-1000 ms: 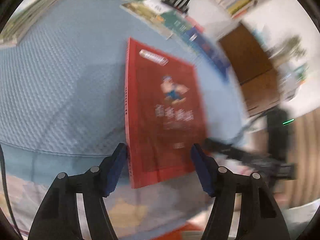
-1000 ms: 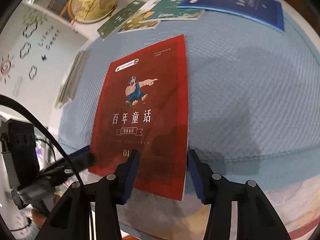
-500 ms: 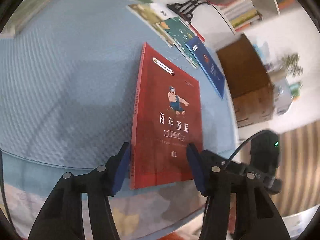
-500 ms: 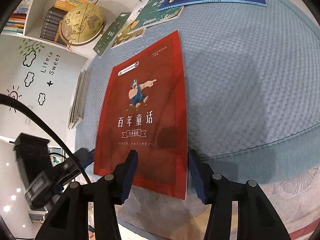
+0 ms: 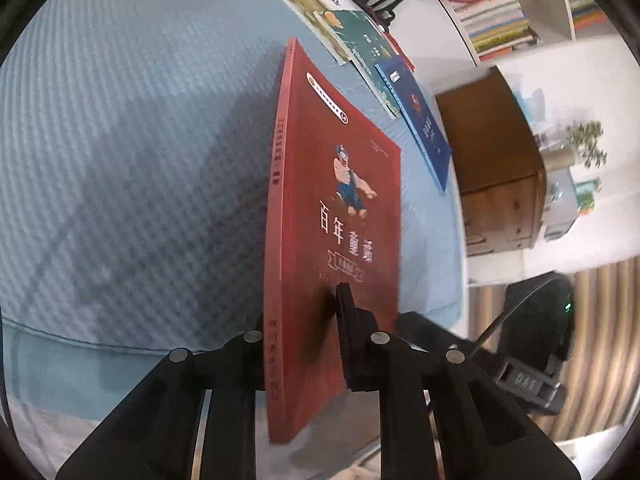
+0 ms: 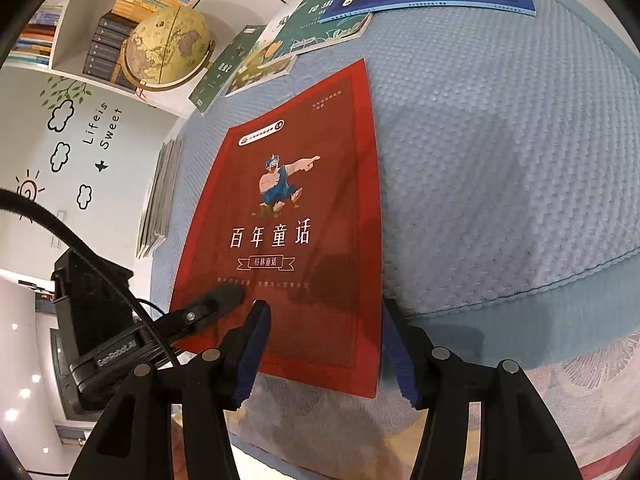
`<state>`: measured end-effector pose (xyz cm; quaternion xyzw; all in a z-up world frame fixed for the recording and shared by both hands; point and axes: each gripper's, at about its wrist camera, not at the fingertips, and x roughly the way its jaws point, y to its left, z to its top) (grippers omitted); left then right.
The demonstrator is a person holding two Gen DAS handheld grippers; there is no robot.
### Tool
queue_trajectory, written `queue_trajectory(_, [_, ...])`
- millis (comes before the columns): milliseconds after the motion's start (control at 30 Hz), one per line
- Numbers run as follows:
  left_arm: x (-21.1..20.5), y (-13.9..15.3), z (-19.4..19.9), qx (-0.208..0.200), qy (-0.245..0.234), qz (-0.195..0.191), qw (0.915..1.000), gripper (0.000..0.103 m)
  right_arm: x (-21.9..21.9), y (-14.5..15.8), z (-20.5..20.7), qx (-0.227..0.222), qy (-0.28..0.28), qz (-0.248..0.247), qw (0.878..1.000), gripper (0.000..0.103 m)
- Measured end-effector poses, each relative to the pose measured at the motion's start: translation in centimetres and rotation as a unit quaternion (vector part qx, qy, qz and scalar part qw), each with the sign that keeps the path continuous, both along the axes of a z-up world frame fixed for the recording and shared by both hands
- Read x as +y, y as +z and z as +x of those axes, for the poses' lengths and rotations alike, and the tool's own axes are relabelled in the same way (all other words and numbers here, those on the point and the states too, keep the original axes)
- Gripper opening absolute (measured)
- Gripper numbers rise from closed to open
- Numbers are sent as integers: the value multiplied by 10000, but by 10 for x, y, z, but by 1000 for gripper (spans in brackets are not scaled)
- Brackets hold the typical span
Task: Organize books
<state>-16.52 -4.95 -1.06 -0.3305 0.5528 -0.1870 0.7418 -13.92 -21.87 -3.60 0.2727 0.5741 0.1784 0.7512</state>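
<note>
I see the blue quilted bed [image 6: 500, 168] filling both views; the red book [image 6: 288, 216] lies on it near the front edge, its lower end overhanging; my left gripper [image 5: 304, 344] has clamped tight on the book's spine side near the bottom corner; my right gripper [image 6: 324, 344] has just been opening, its jaws straddling the book's lower edge without pressing it.

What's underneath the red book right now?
The red book lies on the blue quilted cover, its near end overhanging the edge. Whatever lies beneath its middle is hidden. The left hand-held gripper clamps its near end.
</note>
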Motion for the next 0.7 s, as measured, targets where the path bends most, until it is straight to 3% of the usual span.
queue_trajectory(100, [6,4,-1,128,176,-758,9969,14,-2,1,1,86,101,52,9999,55])
queue_trajectory(167, [10,4,1,311,357,-1393,9891,14,-5,-1,0,182,132,223,9995,56])
queue_trajectory(267, [11,2,3,509,544,-1851,9799,14,-17,-5,-1,321,12,619,9976,62])
queue_trajectory(433, [9,-16,0,874,849,-2569,9587,14,-30,-15,6,535,-95,1304,9900,62])
queue_trajectory(533, [7,-16,-4,928,885,-2473,9604,14,-27,-15,12,464,-69,1535,9870,59])
queue_trajectory(567, [6,-16,-5,925,860,-2390,9628,14,-24,-12,14,374,-16,1521,9877,48])
queue_trajectory(700, [6,-7,-3,767,822,-1882,9757,14,-10,5,17,-26,359,929,9950,38])
